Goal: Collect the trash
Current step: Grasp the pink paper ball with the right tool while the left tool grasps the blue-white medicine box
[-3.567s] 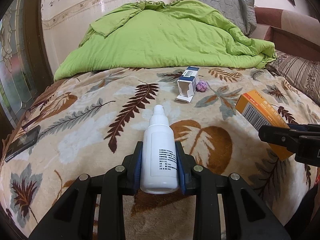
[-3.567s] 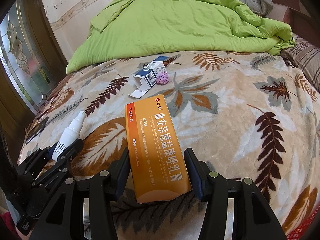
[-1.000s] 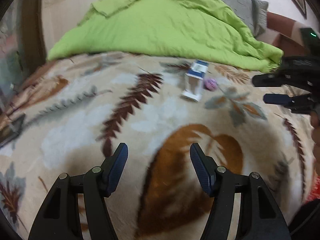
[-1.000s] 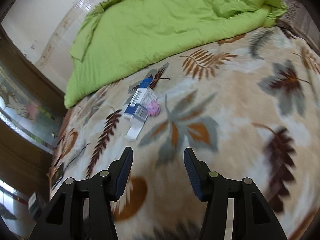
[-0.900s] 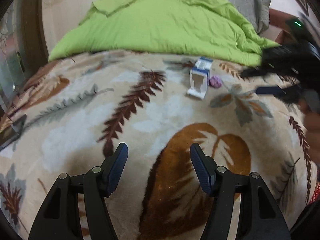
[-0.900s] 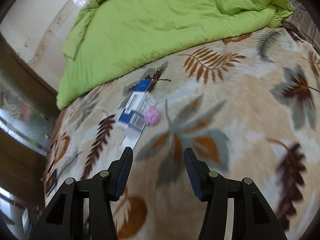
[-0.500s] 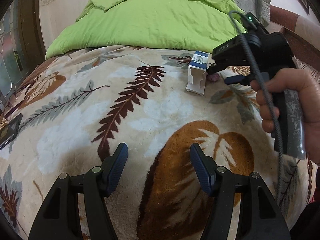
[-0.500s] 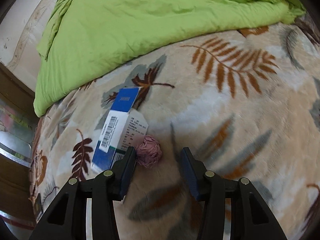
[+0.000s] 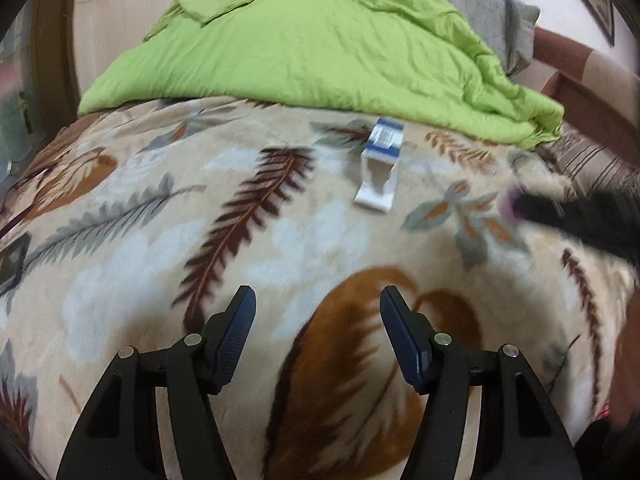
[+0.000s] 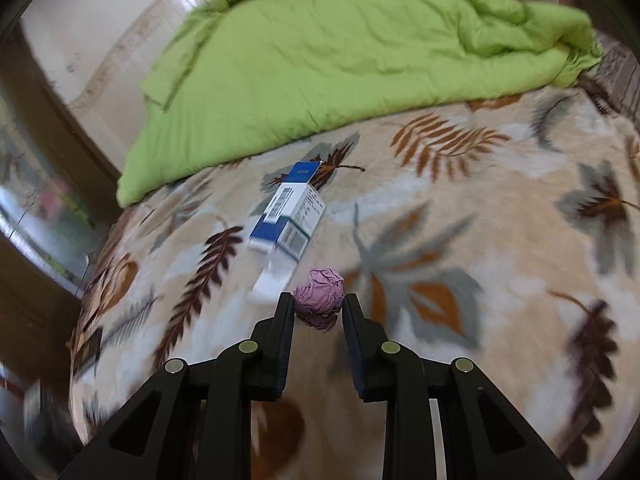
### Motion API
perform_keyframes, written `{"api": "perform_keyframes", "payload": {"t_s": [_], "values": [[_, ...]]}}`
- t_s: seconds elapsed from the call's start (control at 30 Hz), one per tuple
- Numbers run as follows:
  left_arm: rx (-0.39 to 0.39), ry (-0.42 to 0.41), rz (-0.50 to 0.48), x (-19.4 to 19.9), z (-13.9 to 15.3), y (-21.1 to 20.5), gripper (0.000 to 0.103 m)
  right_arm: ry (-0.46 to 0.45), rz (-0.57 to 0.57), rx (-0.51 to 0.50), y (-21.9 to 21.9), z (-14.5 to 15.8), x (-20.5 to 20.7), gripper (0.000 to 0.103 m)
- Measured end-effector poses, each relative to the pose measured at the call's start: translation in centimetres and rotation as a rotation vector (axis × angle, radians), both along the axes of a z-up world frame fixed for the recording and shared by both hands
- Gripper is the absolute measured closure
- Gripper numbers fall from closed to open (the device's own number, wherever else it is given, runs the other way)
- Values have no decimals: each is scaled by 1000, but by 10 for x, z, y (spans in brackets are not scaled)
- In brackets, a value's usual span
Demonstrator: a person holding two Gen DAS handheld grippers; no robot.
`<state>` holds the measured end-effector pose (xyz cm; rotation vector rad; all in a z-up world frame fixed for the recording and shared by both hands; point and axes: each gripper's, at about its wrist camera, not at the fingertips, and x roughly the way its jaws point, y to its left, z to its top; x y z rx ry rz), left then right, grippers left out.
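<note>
The right claw (image 10: 317,307) is clamped on a crumpled pink paper ball (image 10: 319,295) above the bed (image 10: 500,240), near the green quilt's (image 10: 340,52) edge. The left claw (image 9: 315,312) hangs over the bed, jaws apart, empty. An opened blue-and-white carton (image 10: 286,219) lies just beyond the ball, uncollected; by these views, pickup appears unfinished.

Paper ball (image 10: 319,294): crinkled, matt pink. Box (image 10: 287,216): smooth printed card. Blanket (image 10: 460,248): plush fleece. Quilt (image 10: 340,52): matt green wrinkled cloth. Right gripper (image 10: 316,304): matt black plastic.
</note>
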<state>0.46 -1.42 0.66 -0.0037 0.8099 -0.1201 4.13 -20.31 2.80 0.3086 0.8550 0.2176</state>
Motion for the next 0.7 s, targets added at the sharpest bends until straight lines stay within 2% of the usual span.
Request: {"api": "perform_keyframes", "payload": {"t_s": [0.13, 0.2, 0.27, 0.37, 0.43, 0.53, 0.6, 0.67, 0.7], "values": [[-11, 48, -87, 42, 13, -24, 40, -42, 1, 13, -16, -1, -47, 76], [4, 38, -102, 67, 23, -39, 40, -33, -7, 35, -24, -6, -57, 76], [7, 47, -130, 91, 28, -53, 40, -29, -8, 78, -31, -7, -56, 76], [52, 48, -171, 124, 32, -75, 40, -47, -6, 82, -34, -6, -52, 76], [97, 92, -188, 147, 25, -87, 40, -42, -3, 96, -36, -7, -51, 76], [114, 143, -186, 170, 13, -93, 40, -36, 1, 107, -38, -9, -50, 76], [113, 191, -174, 184, -2, -93, 44, -40, 4, 111, -40, -8, -49, 76], [107, 223, -169, 191, -12, -93, 66, -47, 4, 109, -40, -7, -48, 76], [90, 234, -163, 192, -16, -91, 69, -51, 4, 109, -40, -6, -48, 76]]}}
